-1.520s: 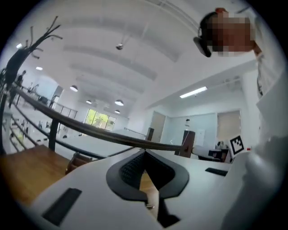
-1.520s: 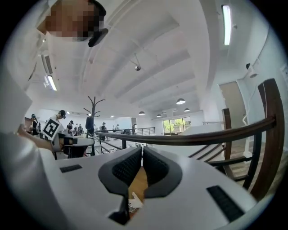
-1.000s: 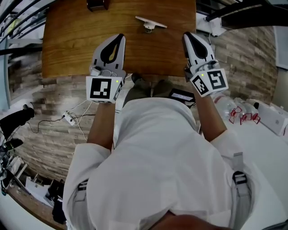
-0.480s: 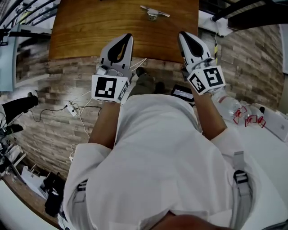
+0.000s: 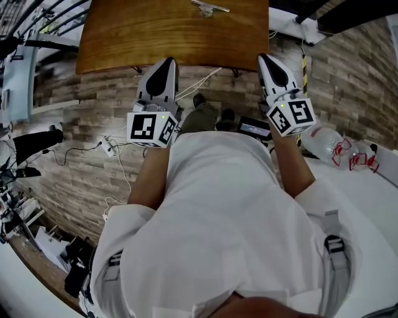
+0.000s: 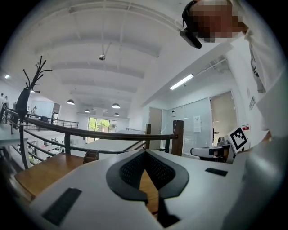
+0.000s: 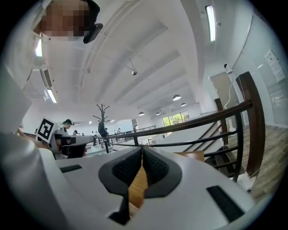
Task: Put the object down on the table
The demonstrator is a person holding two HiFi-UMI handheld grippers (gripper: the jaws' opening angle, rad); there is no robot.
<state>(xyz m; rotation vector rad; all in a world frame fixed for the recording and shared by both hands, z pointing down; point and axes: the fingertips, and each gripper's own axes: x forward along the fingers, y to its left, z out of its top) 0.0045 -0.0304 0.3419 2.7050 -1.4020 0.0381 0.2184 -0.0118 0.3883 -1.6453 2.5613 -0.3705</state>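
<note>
A small white object [image 5: 209,7] lies on the brown wooden table [image 5: 174,37] at the top edge of the head view, well apart from both grippers. My left gripper [image 5: 165,63] is held over the brick-patterned floor just short of the table's near edge, its jaws shut and nothing in them. My right gripper [image 5: 263,58] hangs level with it on the right, shut and empty as well. In the left gripper view the closed jaws [image 6: 145,152] point out over the table top [image 6: 40,173]. The right gripper view shows its pads [image 7: 142,149] pressed together.
White cables and a power strip [image 5: 109,146] trail over the floor at the left. A black device [image 5: 254,129] lies by the person's shoes [image 5: 211,115]. Plastic bottles [image 5: 323,138] sit at the right. A dark railing [image 6: 90,134] runs beyond the table.
Both grippers have drawn back from over the table to above the floor, still shut. The table and the white object have slid toward the top of the head view.
</note>
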